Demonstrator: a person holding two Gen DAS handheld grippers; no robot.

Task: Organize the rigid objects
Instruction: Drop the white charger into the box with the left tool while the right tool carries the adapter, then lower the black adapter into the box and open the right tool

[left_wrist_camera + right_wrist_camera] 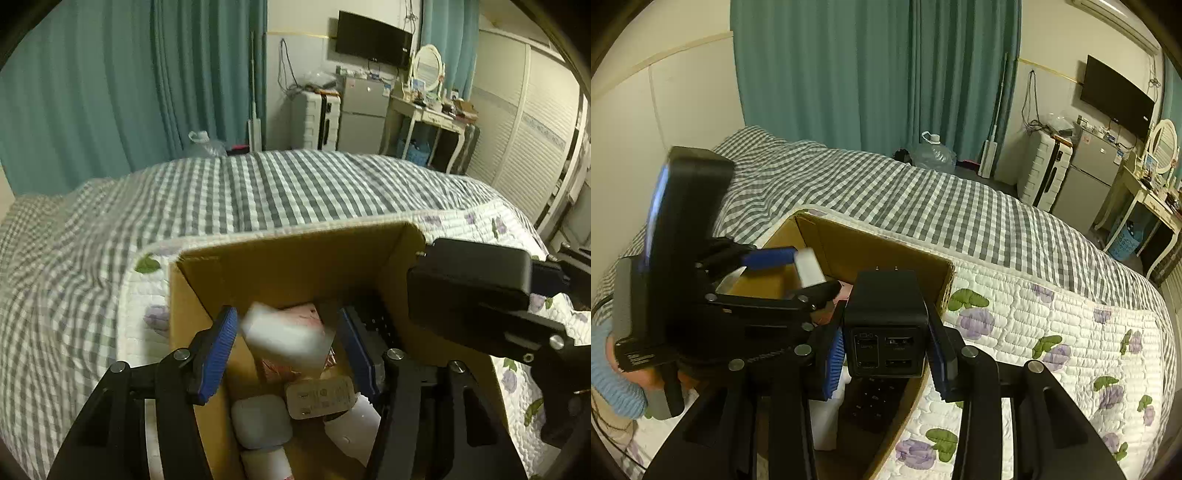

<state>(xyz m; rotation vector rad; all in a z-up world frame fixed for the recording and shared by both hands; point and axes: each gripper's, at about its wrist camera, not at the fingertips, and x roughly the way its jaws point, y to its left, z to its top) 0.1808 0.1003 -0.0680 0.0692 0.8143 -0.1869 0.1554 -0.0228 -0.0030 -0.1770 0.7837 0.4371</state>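
The black charger (886,325) sat pinched between the blue pads of our right gripper (886,354), prongs forward, held just over the near right corner of the cardboard box (295,258). Our left gripper (288,347) hung over the box's open top with its fingers spread; a blurred white block (284,336) lay between them (touching or falling free, we could not tell). Below lay a white case (260,421), a plug (319,397) and a dark remote (875,402). The box rested on the floral quilt (1034,332). We judged the packing well underway: next, carry the charger leftward over a gap, lower, release.
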